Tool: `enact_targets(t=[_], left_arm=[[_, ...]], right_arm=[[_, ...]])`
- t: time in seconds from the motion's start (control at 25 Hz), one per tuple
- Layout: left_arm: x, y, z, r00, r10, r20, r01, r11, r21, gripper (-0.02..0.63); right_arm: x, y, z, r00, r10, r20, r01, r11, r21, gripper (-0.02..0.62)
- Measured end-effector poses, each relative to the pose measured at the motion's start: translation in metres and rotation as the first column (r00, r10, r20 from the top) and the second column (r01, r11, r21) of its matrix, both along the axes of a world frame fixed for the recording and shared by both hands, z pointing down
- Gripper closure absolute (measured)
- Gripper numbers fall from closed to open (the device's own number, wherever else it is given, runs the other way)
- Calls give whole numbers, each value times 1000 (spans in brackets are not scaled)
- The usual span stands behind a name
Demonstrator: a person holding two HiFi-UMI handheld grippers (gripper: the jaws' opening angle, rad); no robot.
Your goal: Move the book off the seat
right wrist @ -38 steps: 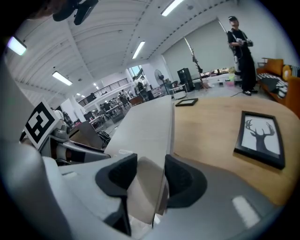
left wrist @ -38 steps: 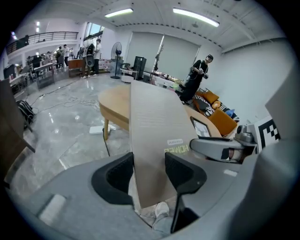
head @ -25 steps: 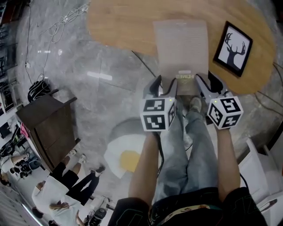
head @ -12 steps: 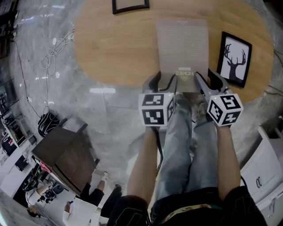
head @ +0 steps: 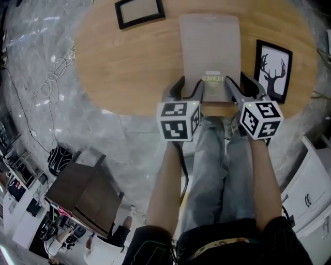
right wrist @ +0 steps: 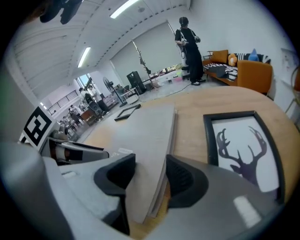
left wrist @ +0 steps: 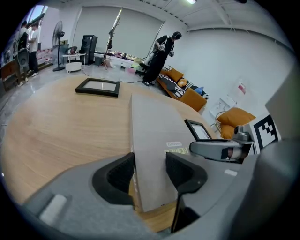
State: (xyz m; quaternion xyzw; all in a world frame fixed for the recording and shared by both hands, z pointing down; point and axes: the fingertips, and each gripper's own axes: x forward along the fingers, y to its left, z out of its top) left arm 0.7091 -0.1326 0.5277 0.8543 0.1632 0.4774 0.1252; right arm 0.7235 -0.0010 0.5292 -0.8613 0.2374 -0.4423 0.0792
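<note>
Oval wooden table (head: pixel 129 67): surface sound. A black-framed deer picture (head: pixel 273 70) lies flat near its right edge. A second black frame (head: pixel 139 11) lies at the far edge, left of centre.

Grey marble floor (head: pixel 103 140): loose white cables (head: pixel 51 77) trail left of the table. A dark wooden cabinet (head: pixel 85 191) stands nearer, also left.

Background: orange sofa (right wrist: pixel 243 70); a person in black (right wrist: pixel 187 47) stands beside it.

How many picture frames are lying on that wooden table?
2: a plain frame lies far-left of the grey book; a deer-silhouette frame lies right of it. More may sit outside the view.
</note>
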Motion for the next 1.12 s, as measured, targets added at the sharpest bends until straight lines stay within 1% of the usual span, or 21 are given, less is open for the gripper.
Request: enact_targets(t=[0.04, 0.08, 0.16, 0.2, 0.24, 0.28, 0.36, 0.4, 0.48, 0.56, 0.6, 0.68, 0.72, 0.76, 0.84, 0.88, 0.92, 1.0, 1.04, 1.08, 1.12], left_arm=[[3, -4, -4, 1000, -25, -16, 25, 1000, -2, 381], [8, -12, -12, 996, -76, -41, 75, 997, -10, 404], [18, -26, -32, 978, -188, -88, 185, 982, -41, 438], [22, -29, -41, 971, -216, -102, 212, 976, -51, 459], [25, -30, -50, 968, -223, -112, 218, 974, -54, 479], [26, -29, -59, 967, -221, -124, 215, 975, -57, 501], [30, -26, -81, 959, -235, -159, 223, 971, -90, 561], [31, -25, -93, 952, -252, -174, 233, 965, -122, 595], [30, -21, -120, 943, -277, -185, 246, 954, -175, 595], [29, -13, -148, 936, -292, -195, 254, 947, -196, 595], [31, -8, -168, 927, -312, -211, 266, 939, -219, 595], [38, -2, -218, 885, -380, -268, 303, 909, -288, 595], [41, -1, -243, 864, -403, -302, 313, 900, -303, 595], [41, 1, -265, 852, -406, -332, 316, 902, -293, 595], [39, 4, -299, 844, -383, -376, 314, 921, -232, 595], [37, 2, -316, 834, -381, -400, 322, 924, -208, 595], [36, -2, -335, 812, -395, -431, 342, 919, -197, 595], [40, -12, -376, 744, -432, -509, 389, 900, -195, 595], [42, -13, -395, 719, -432, -545, 401, 898, -183, 595], [44, -10, -411, 705, -418, -573, 404, 901, -159, 595], [45, -5, -426, 699, -398, -594, 403, 906, -131, 595]], right_arm=[[0, 1, -1, 1000, -1, 3, 1, 1000, -26, 385], [0, 2, -3, 1000, -5, 8, 5, 999, -43, 385], [1, 3, -13, 1000, -16, 18, 16, 999, -43, 385], [2, 6, -19, 1000, -22, 17, 23, 999, -43, 385], [3, 9, -27, 1000, -30, 10, 30, 998, -47, 385], [5, 12, -35, 999, -38, -4, 38, 998, -53, 413], [9, 17, -54, 998, -52, -39, 49, 997, -58, 552], [10, 17, -64, 997, -60, -51, 57, 997, -49, 587], [10, 11, -87, 994, -87, -61, 86, 996, -9, 592], [14, 6, -118, 992, -103, -76, 105, 994, 32, 592], [20, 6, -137, 991, -98, -91, 103, 993, 53, 592], [35, 8, -180, 988, -79, -134, 93, 990, 103, 592], [43, 12, -201, 984, -72, -161, 92, 988, 123, 592], [49, 19, -221, 980, -64, -188, 91, 986, 136, 592], [60, 41, -256, 973, -33, -229, 68, 986, 150, 592], [65, 53, -272, 968, -18, -248, 57, 987, 151, 592], [72, 61, -289, 961, -13, -275, 56, 988, 147, 592], [85, 67, -326, 937, -35, -348, 86, 987, 134, 592], [88, 67, -346, 921, -58, -386, 113, 986, 122, 592], [88, 65, -364, 903, -88, -421, 143, 984, 102, 592], [86, 63, -379, 885, -122, -450, 174, 982, 77, 592]])
